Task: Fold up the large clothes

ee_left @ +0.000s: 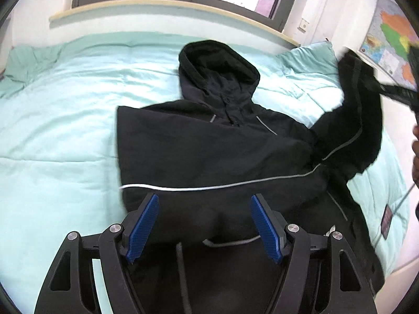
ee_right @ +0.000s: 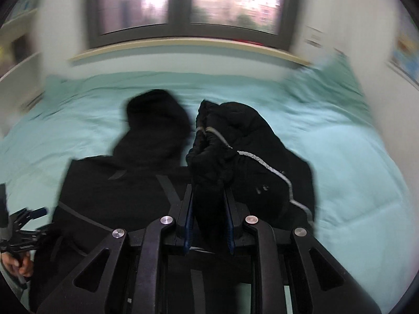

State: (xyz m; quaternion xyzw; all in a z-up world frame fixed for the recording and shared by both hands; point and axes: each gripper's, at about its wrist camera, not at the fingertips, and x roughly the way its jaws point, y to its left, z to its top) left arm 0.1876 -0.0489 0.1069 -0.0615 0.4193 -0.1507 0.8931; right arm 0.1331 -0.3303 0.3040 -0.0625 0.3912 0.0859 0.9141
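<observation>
On the bed (ee_left: pixel 52 110) lies the black hooded jacket (ee_left: pixel 209 141), one side already folded in, while the right tool (ee_right: pixel 209 225) grips the other sleeve (ee_right: pixel 243 141) aloft mid-fold and the left tool (ee_left: pixel 204 225) hangs open, leaving later folds outstanding.

Black hooded jacket (ee_left: pixel 209 144) w/ thin silver-grey reflective piping is lying on a pale mint-green quilted bedspread (ee_left: pixel 65 110). Blue ribbed pads (ee_left: pixel 142 225) are showing on the black-framed left gripper (ee_left: pixel 204 225). Multicolour wall map (ee_left: pixel 390 39): orange, green, yellow.
</observation>
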